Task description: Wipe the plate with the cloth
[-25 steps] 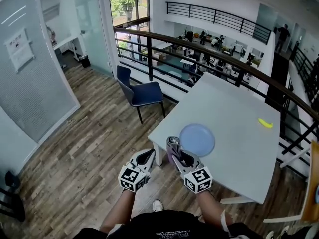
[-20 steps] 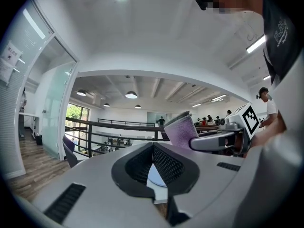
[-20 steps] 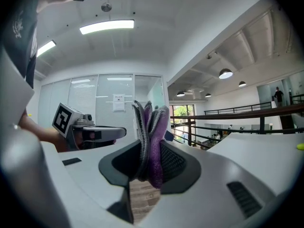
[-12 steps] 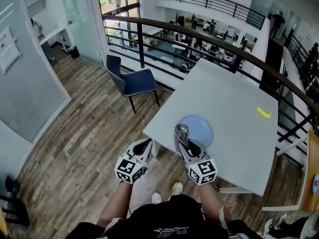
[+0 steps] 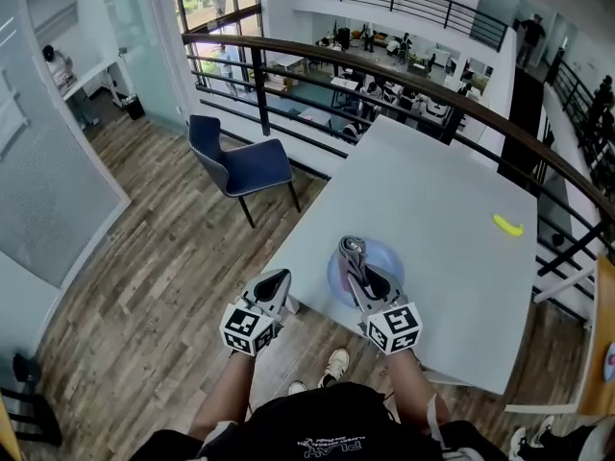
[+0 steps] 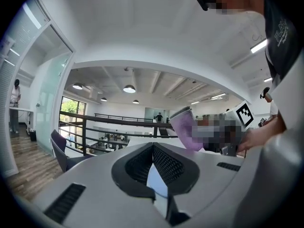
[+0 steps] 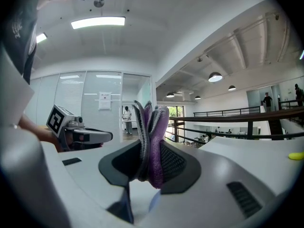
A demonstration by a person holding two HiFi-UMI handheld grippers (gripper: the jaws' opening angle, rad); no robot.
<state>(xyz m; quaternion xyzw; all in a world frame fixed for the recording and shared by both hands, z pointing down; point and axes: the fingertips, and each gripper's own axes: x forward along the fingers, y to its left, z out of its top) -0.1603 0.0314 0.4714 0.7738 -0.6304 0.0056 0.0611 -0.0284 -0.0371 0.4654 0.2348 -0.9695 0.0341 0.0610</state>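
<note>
Pale grey tabletop (image 5: 437, 185) below, running off to the far right, bare but for two things. Sitting close to the near-left edge, a light blue plate (image 5: 386, 256), half covered from the head view by the right gripper (image 5: 354, 263). Clamped hard, that one, on a folded purple cloth (image 5: 348, 249), with the folds standing up between both pads and poking out past the tips. Hanging right over the near-left part of the plate; cloth against plate or just above it, cannot tell. Well apart, near the far-right edge, a small yellow object (image 5: 507, 225).

Over to the left gripper (image 5: 277, 279): off the table, just beside its near-left corner, above the floor, jaws drawn together at the tips with nothing between them.

Now the room. Brown wood-plank floor (image 5: 144, 277) on the left, a blue chair (image 5: 240, 166) with dark legs beside the table's left edge, a dark curved railing (image 5: 317, 60) beyond it, desks and people on a lower level past that. Glass partition (image 5: 58, 152) along the far left. A light shoe (image 5: 334, 362) down near the table edge.

As for writing: bold black-and-white square markers on both gripper cubes, white print on the black shirt (image 5: 327, 445) too small to read, a sheet pinned to the glass wall (image 7: 104, 100) in the right gripper view, also illegible.
</note>
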